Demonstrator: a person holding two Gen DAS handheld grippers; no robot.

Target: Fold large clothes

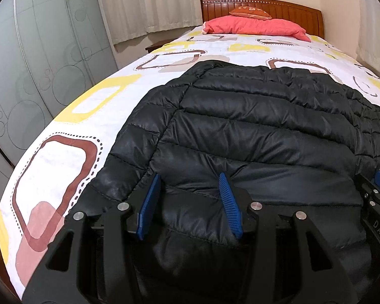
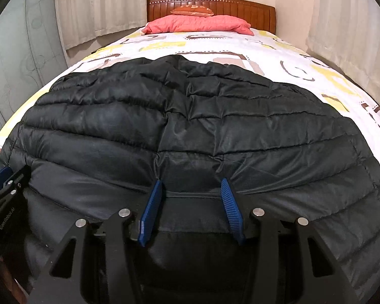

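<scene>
Both tools, left [image 1: 190, 177] and right [image 2: 191, 182], angle downward over the jacket [image 1: 253, 126].

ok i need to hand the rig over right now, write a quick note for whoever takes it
Left gripper: jaws partly apart over the near hem of the black puffer jacket, fabric bulging between the pads; a firm pinch can't be confirmed.
Right gripper: same stance at the hem, further right, fabric between its fingers.
Jacket: spread flat across the bed, hem toward you, collar toward the pink pillow by the headboard.
Done: jacket laid out; no fold visible.
Left: secure both hem grips, then likely carry the hem toward the collar and finish folding.
</scene>
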